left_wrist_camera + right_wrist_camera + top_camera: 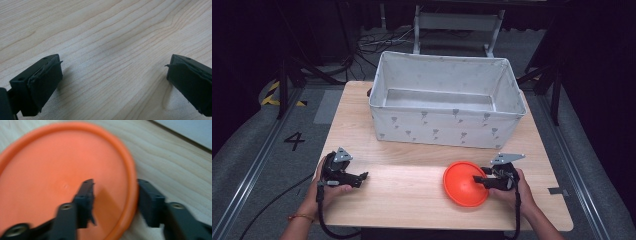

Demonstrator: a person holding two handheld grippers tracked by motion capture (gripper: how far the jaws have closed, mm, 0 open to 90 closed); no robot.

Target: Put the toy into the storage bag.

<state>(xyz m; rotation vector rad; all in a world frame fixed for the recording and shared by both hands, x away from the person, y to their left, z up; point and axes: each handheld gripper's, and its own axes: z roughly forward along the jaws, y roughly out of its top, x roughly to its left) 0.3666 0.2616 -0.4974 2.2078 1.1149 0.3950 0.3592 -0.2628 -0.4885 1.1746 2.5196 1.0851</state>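
An orange plate [463,184] is seen on the table [412,192], near the bin [447,100]. Its rim is straddled by the right gripper [115,200], not visibly clamped. The left gripper [112,77] is spread over bare wood, left of the plate.

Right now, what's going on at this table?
A person sits at a wooden table with tongs in each hand. The right tongs straddle the rim of an orange plate, one jaw inside and one outside, not yet closed on it. The left tongs rest open on bare wood, holding nothing. A grey fabric bin stands empty at the far side.
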